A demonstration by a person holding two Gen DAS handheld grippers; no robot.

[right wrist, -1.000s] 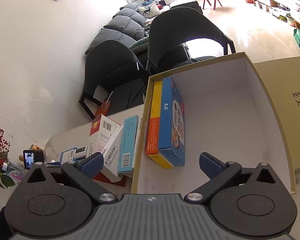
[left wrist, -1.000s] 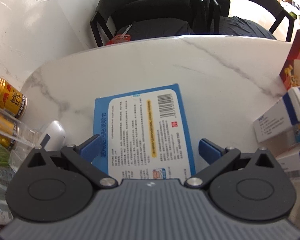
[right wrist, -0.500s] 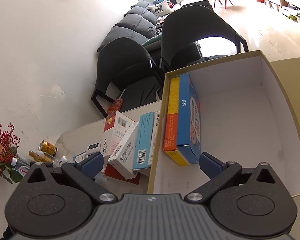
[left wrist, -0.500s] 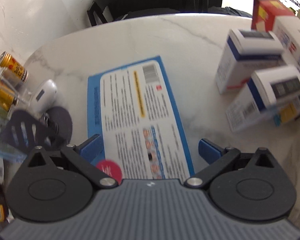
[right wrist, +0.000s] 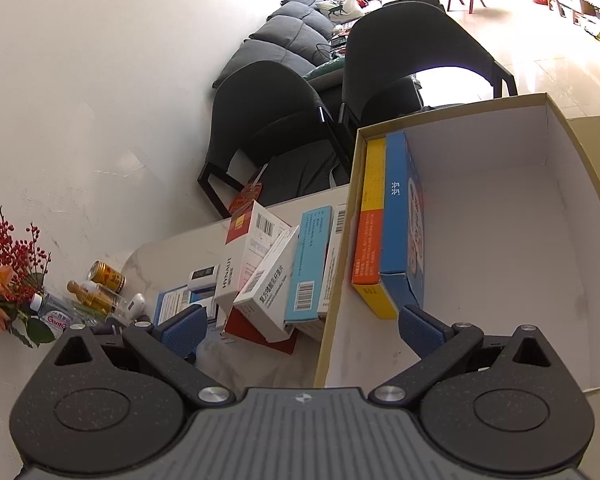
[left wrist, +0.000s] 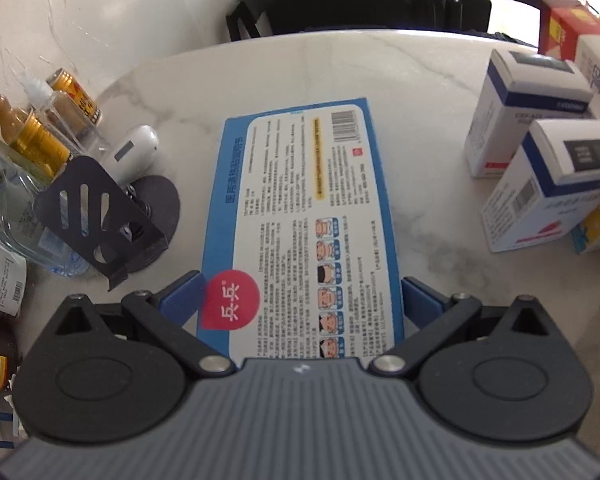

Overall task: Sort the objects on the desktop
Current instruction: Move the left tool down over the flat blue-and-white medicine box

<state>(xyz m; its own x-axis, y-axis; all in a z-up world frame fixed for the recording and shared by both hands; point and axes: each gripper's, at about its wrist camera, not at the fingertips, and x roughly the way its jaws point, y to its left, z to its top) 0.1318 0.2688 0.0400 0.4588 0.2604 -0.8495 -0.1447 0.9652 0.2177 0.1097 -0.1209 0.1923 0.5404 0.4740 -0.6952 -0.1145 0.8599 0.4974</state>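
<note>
A flat blue-and-white box (left wrist: 300, 224) lies printed side up on the white marble table (left wrist: 420, 92). My left gripper (left wrist: 300, 300) is open, its blue fingers on either side of the box's near end, close to its edges. My right gripper (right wrist: 300, 330) is open and empty, held above the near left rim of a large cardboard box (right wrist: 500, 248). Inside that box a yellow-orange box (right wrist: 370, 224) and a blue box (right wrist: 402, 220) stand on edge against the left wall.
Several medicine boxes (left wrist: 540, 160) stand at the table's right; they also show in the right wrist view (right wrist: 276, 264) leaning beside the cardboard box. Cans, bottles (left wrist: 32, 136), a black phone stand (left wrist: 100, 216) and a white device (left wrist: 134, 152) crowd the left. Dark chairs (right wrist: 284, 128) stand behind.
My left gripper has drawn back along the flat box, so more of the table and the boxes at the right show. My right gripper has pulled back and left from the cardboard box.
</note>
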